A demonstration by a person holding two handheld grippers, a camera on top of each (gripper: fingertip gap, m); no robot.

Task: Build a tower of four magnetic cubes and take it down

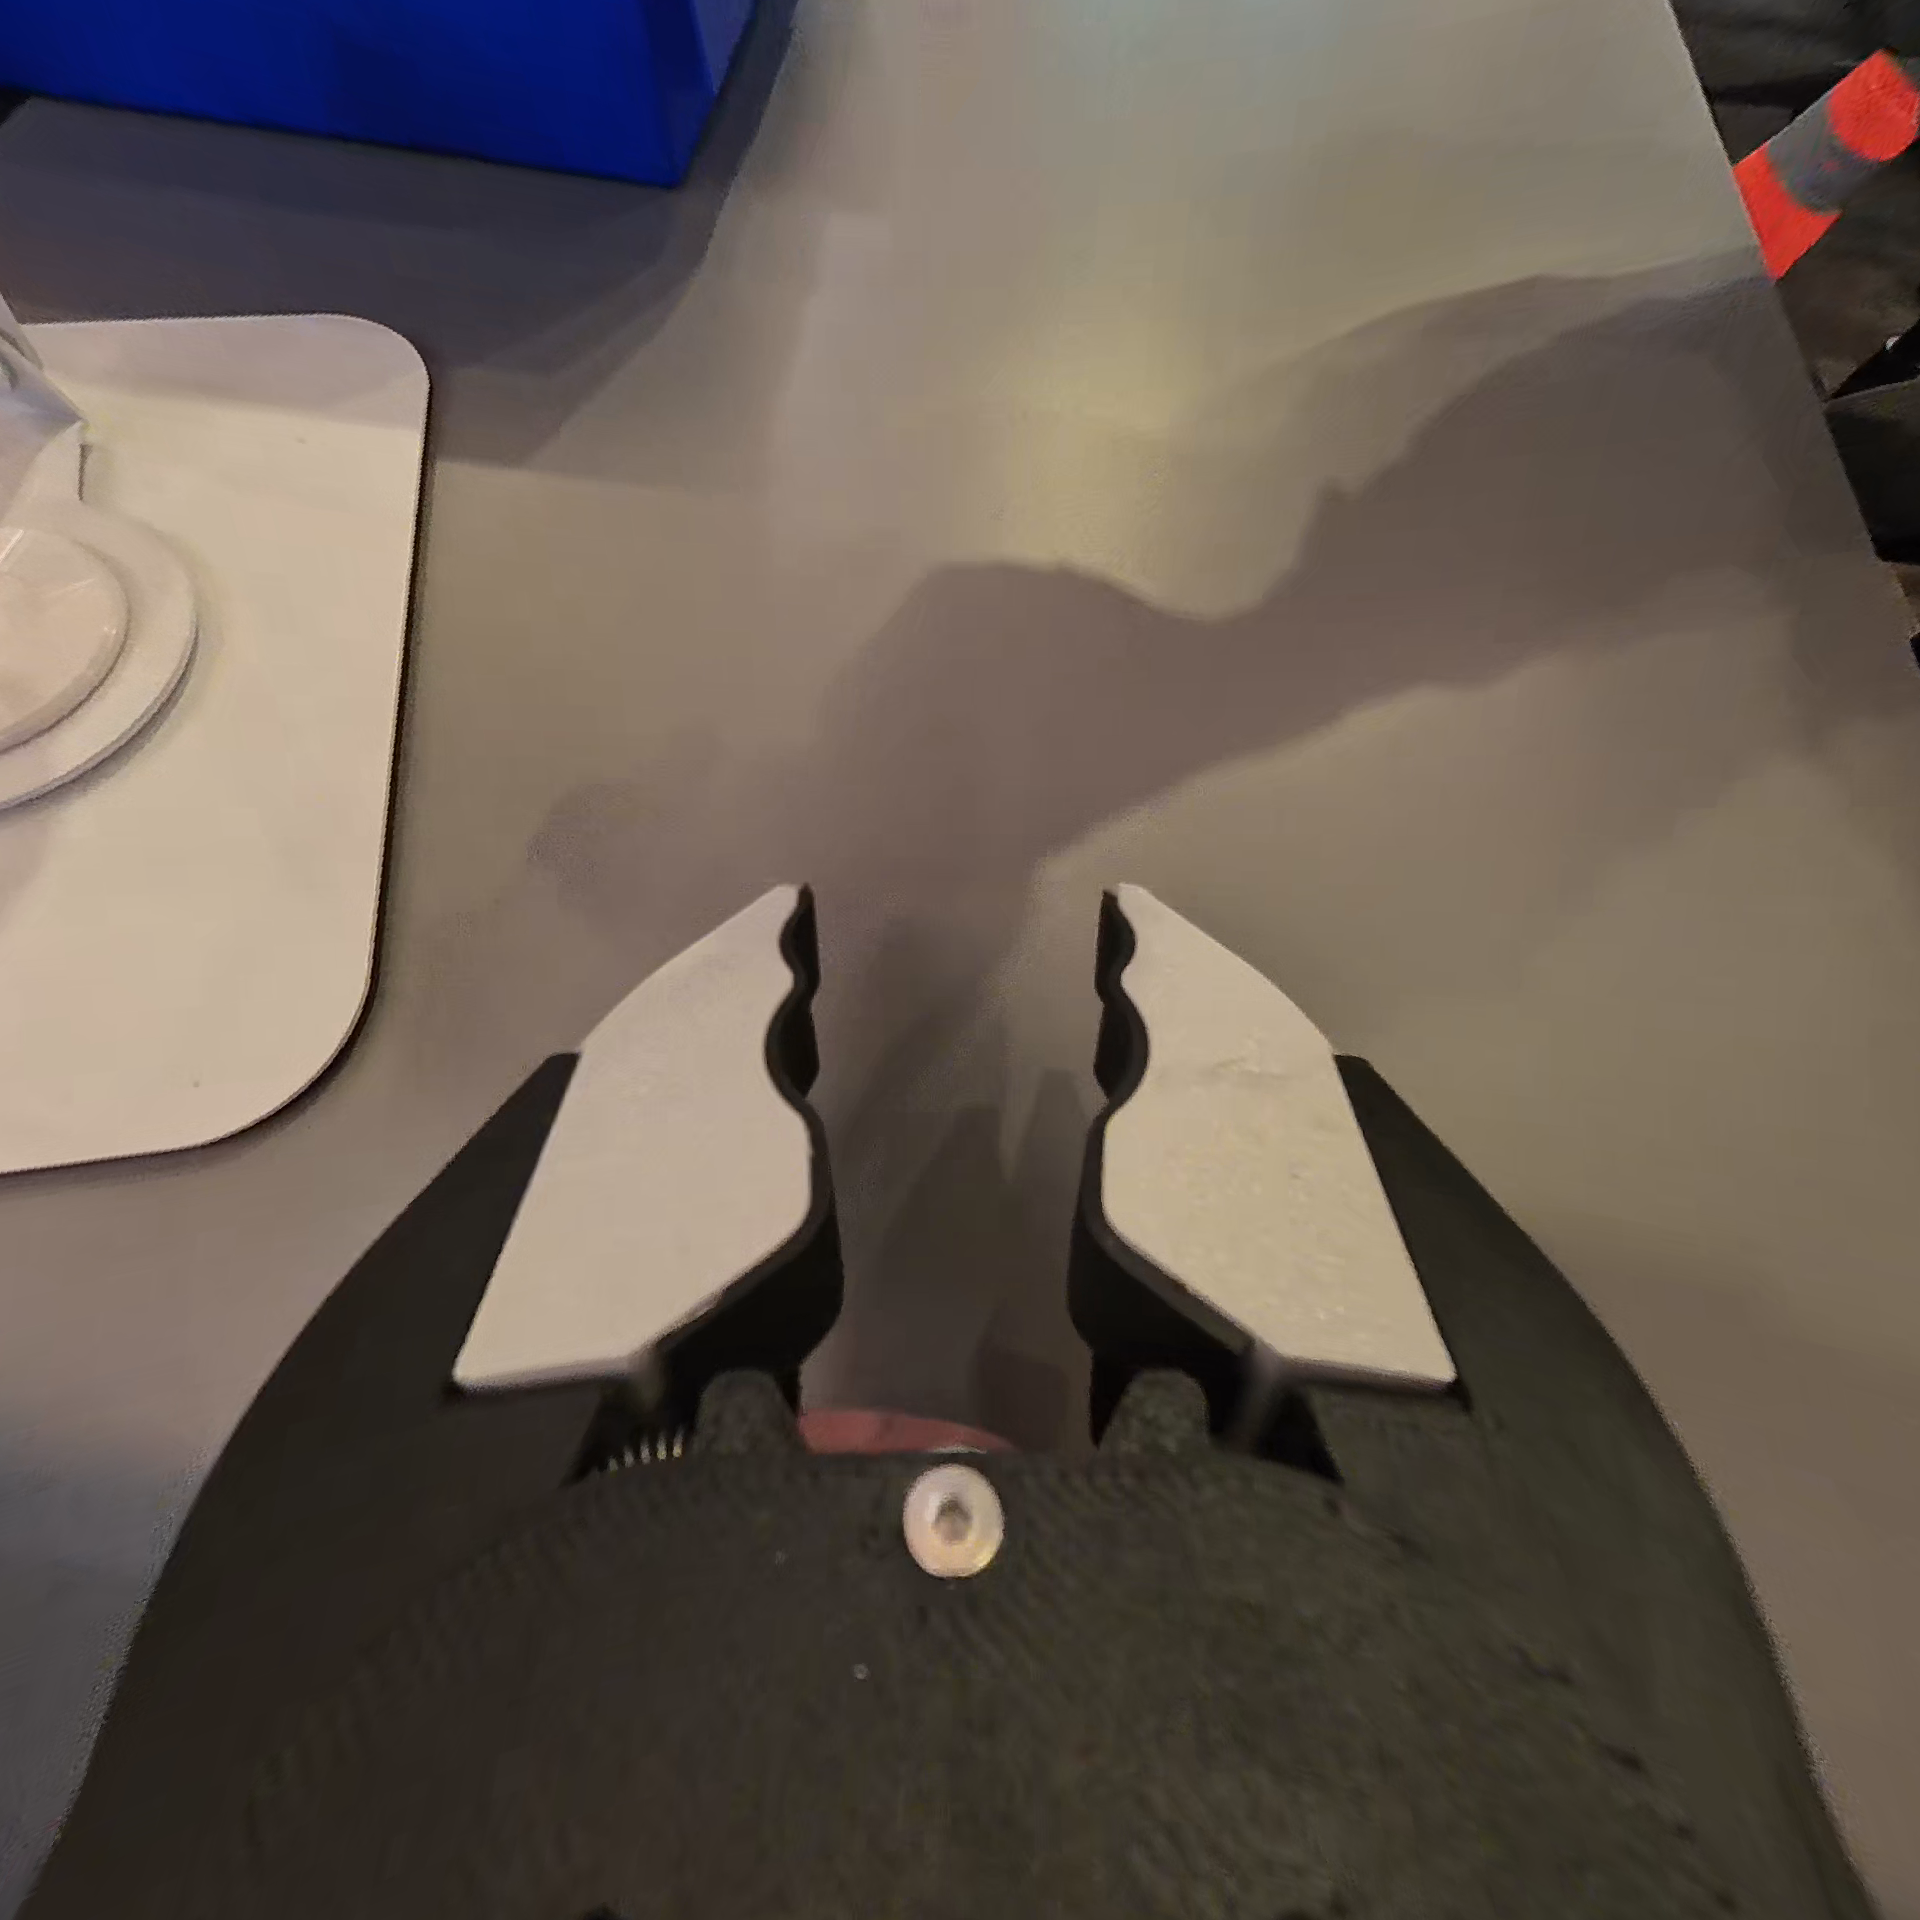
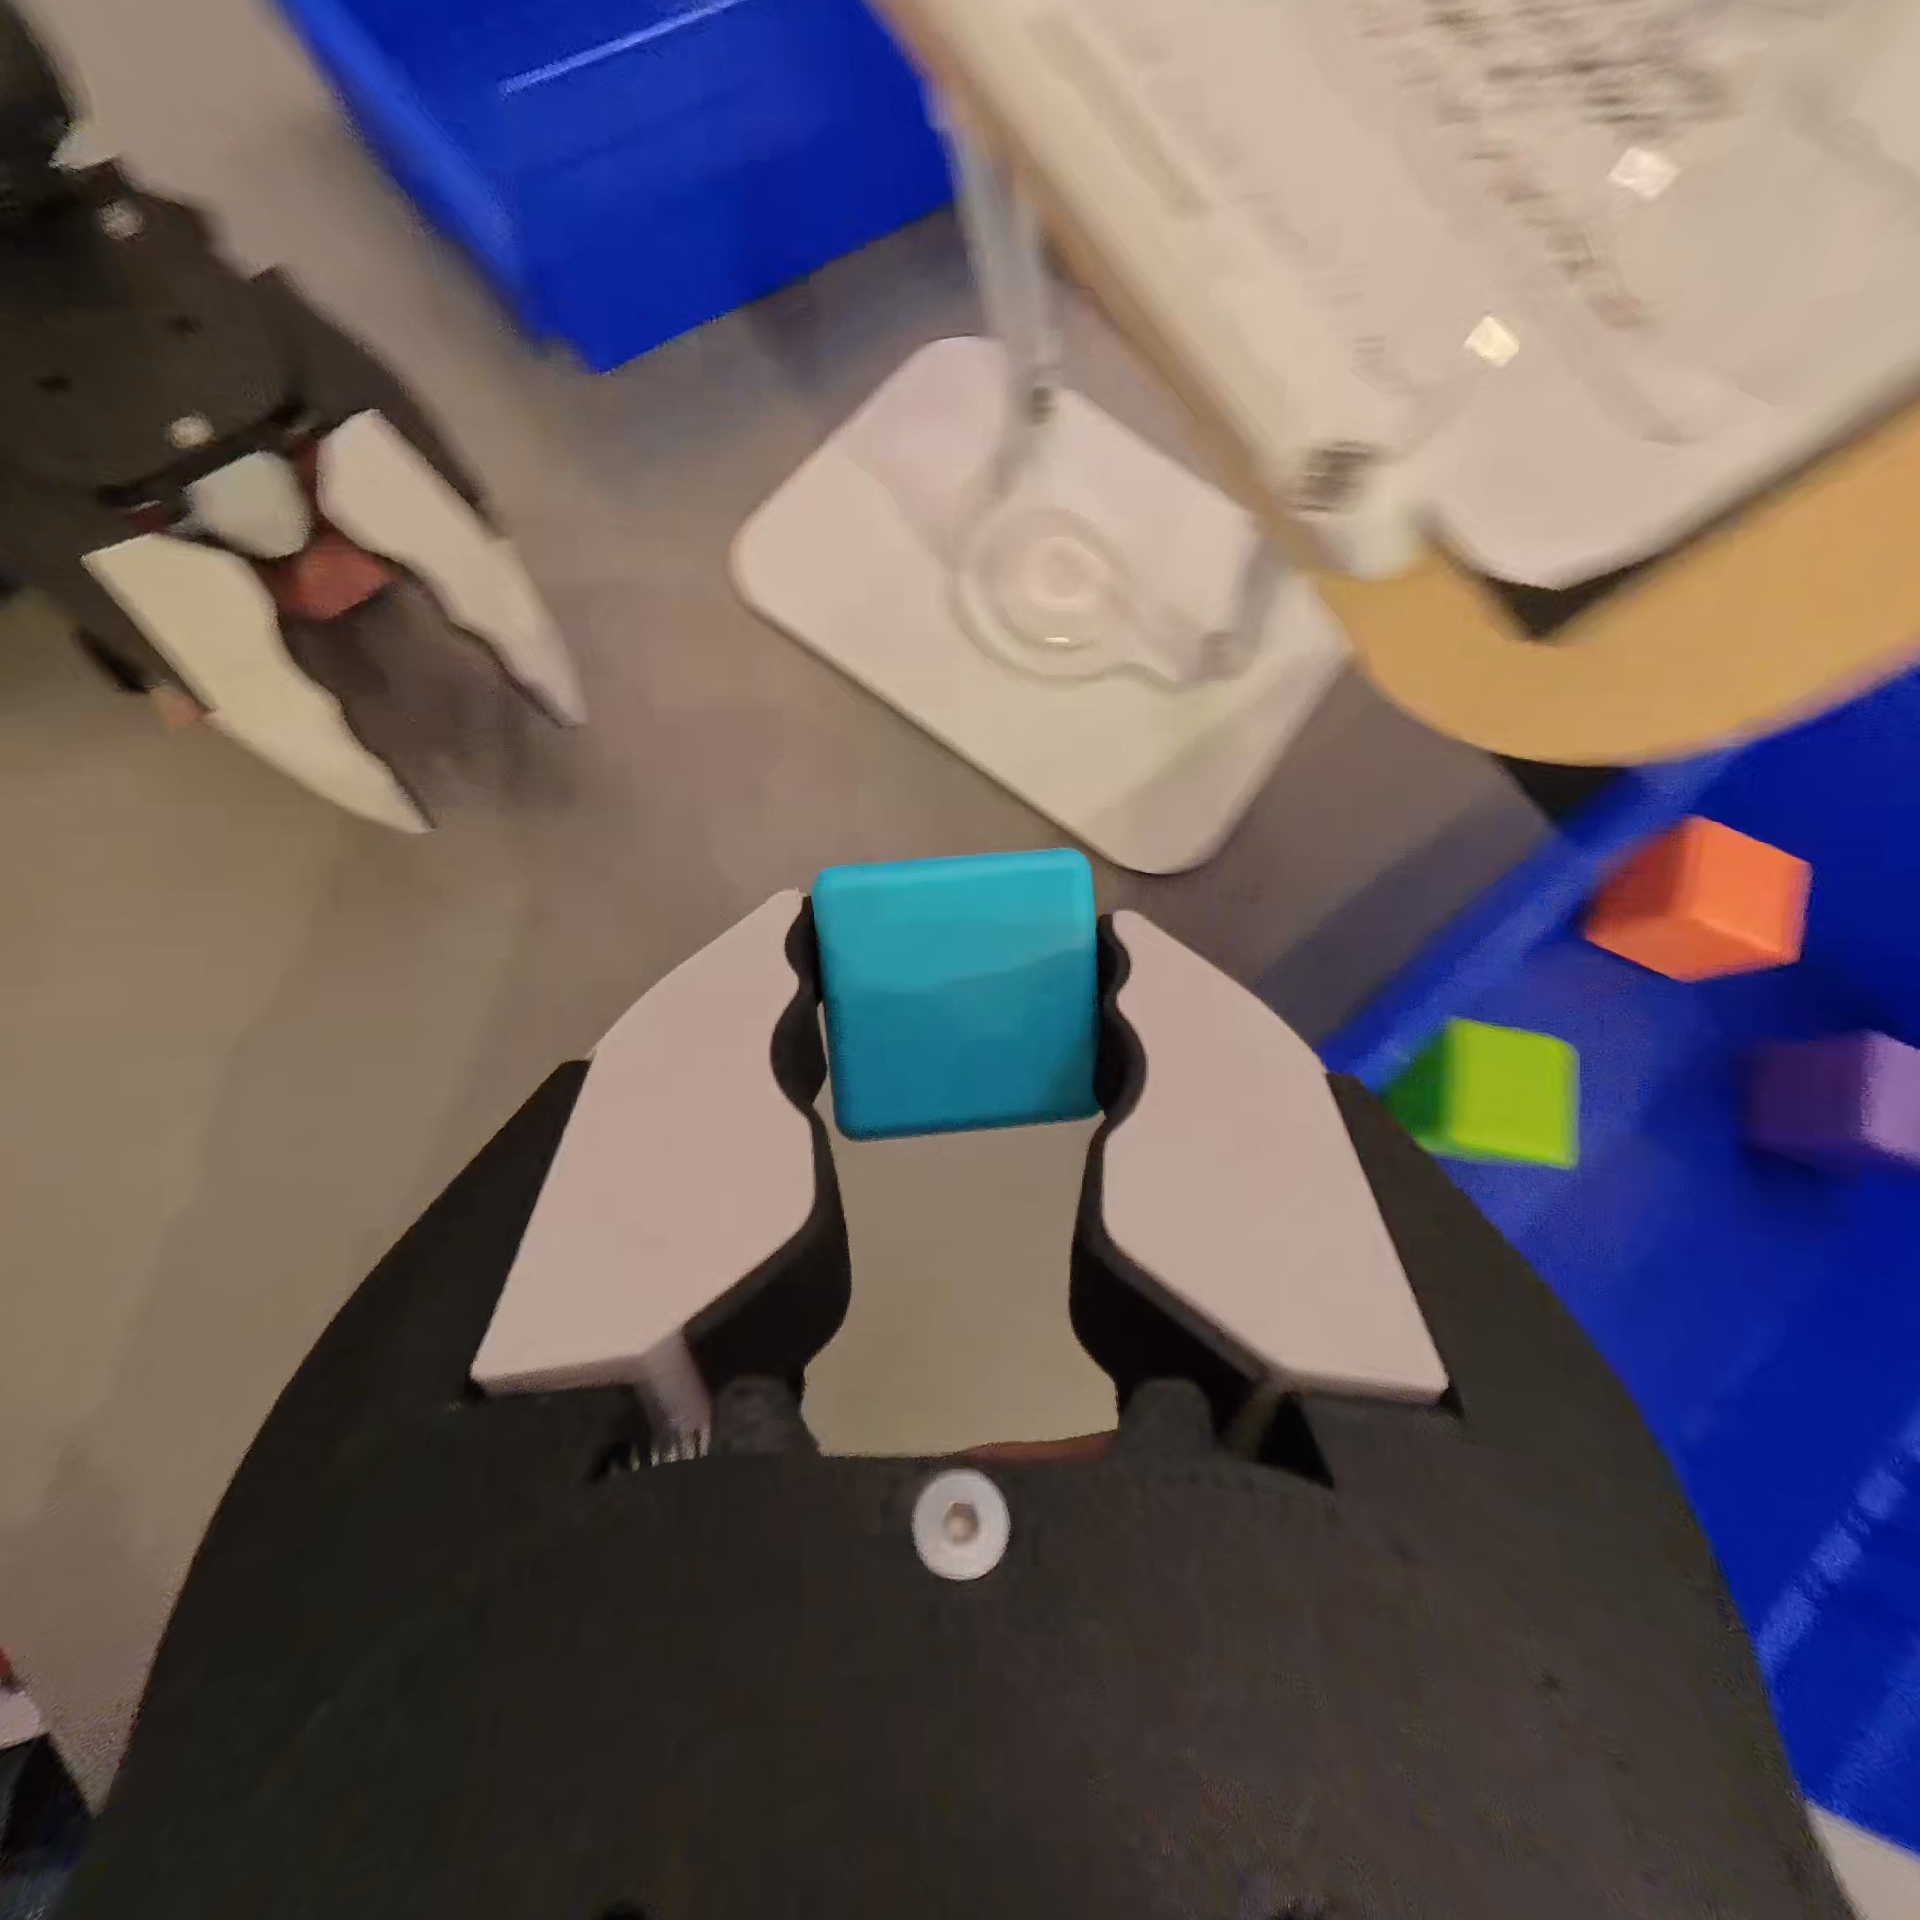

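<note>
Right gripper [image 2: 956, 935] clamps a teal rounded plastic cube [image 2: 956, 997] above the grey table [image 2: 208, 1039].
Left gripper [image 1: 956, 914] hovers parted, empty; orange cube [image 2: 1704, 904], green cube [image 2: 1496, 1091] and purple cube [image 2: 1839, 1101] lie in a blue tray [image 2: 1558, 1299].

A grey table [image 1: 1143, 364] bears a white stand base [image 1: 208, 727] and a blue bin [image 1: 416, 73].

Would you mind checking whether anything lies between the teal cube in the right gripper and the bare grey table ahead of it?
Nothing visible does. The teal cube sits in the right gripper over bare table; the left gripper hovers well left, the white stand base farther ahead.
</note>
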